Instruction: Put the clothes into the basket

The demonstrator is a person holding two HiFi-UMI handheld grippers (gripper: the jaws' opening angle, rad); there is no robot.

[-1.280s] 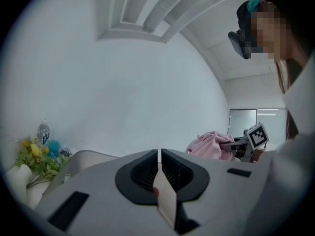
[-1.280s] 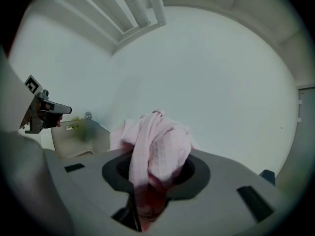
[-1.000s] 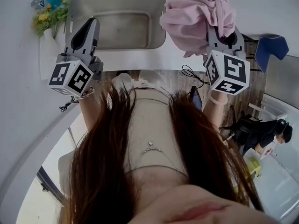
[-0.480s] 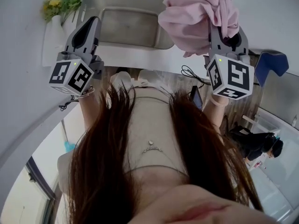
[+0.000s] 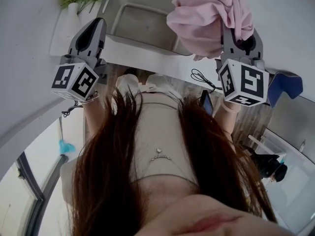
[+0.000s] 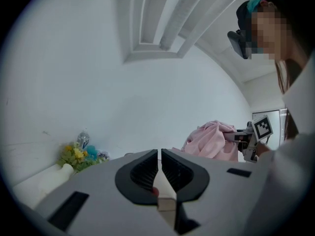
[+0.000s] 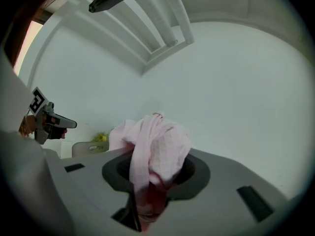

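Grips the bunched pink garment (image 5: 206, 18) firmly in the right gripper (image 5: 234, 33), raised near the grey basket (image 5: 140, 23). Holds the left gripper (image 5: 93, 28) pressed together, empty, alongside.

Grey left gripper (image 5: 97, 24) and right gripper (image 5: 237, 39), black-and-white marker cubes (image 5: 75, 81), beige top (image 5: 157, 132).

A crumpled pink garment (image 5: 206, 18) hangs bunched from the right claw (image 7: 150, 181), partly covering the pale rectangular basket (image 5: 140, 23).
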